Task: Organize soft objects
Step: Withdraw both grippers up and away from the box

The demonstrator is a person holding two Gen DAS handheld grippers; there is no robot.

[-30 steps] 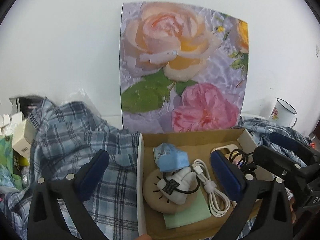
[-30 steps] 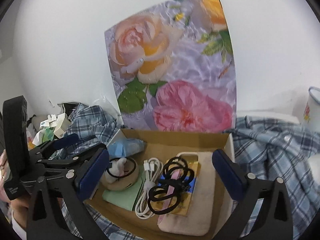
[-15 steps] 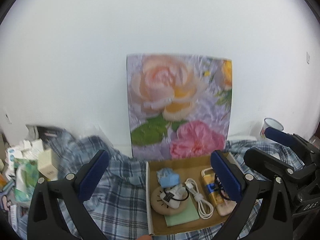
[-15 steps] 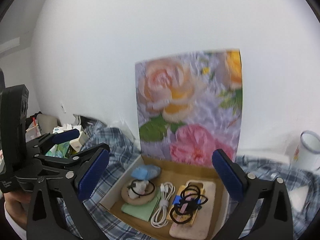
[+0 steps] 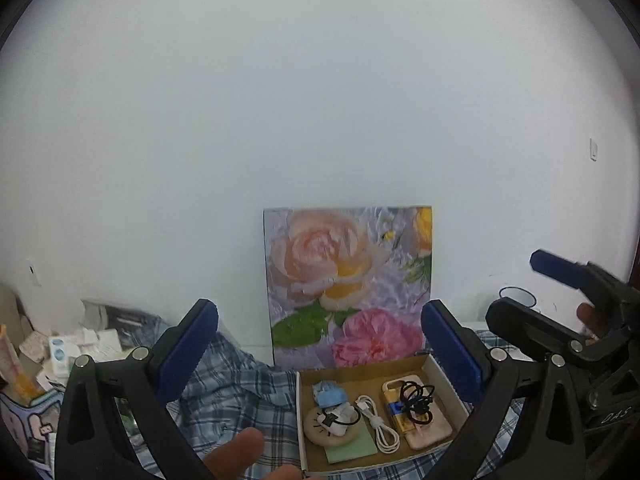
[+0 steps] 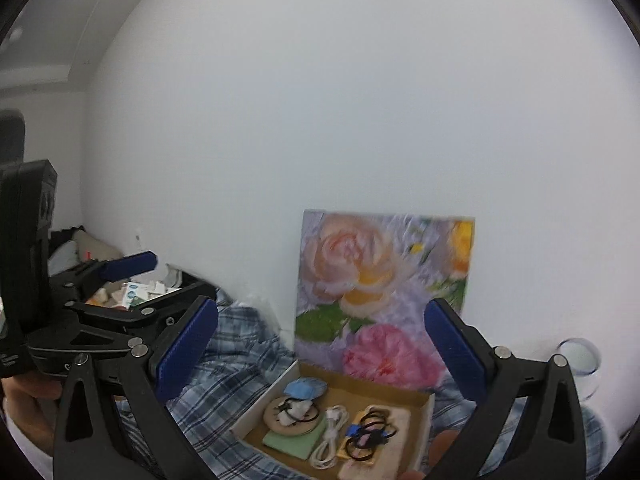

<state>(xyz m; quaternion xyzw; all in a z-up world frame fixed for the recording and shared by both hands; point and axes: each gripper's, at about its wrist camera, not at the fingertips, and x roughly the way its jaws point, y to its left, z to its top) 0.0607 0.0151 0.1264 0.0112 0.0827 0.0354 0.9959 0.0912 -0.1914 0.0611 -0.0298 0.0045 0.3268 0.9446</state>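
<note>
A shallow cardboard box (image 5: 444, 378) (image 6: 424, 408) lies on a blue plaid cloth (image 5: 240, 400) (image 6: 240, 356). It holds a folded blue mask (image 5: 329, 394) (image 6: 305, 389), a round tan pad (image 5: 320, 432) (image 6: 294, 418), a green pad (image 5: 352, 446), a white cable (image 5: 380, 424) (image 6: 330, 438), black hair ties (image 5: 416, 396) (image 6: 370, 430) and a phone case (image 5: 424, 424). My left gripper (image 5: 320, 356) and right gripper (image 6: 322, 354) are open and empty, held high and back from the box. Each shows at the other view's edge.
A rose picture (image 5: 350, 280) (image 6: 384, 292) leans on the white wall behind the box. A white mug (image 5: 516, 296) (image 6: 578, 358) stands at the right. Small boxes and packets (image 5: 60, 356) (image 6: 132, 292) are piled at the left.
Both grippers have pulled up and back from the box, which now looks small and low in both views. Both stay open and empty.
</note>
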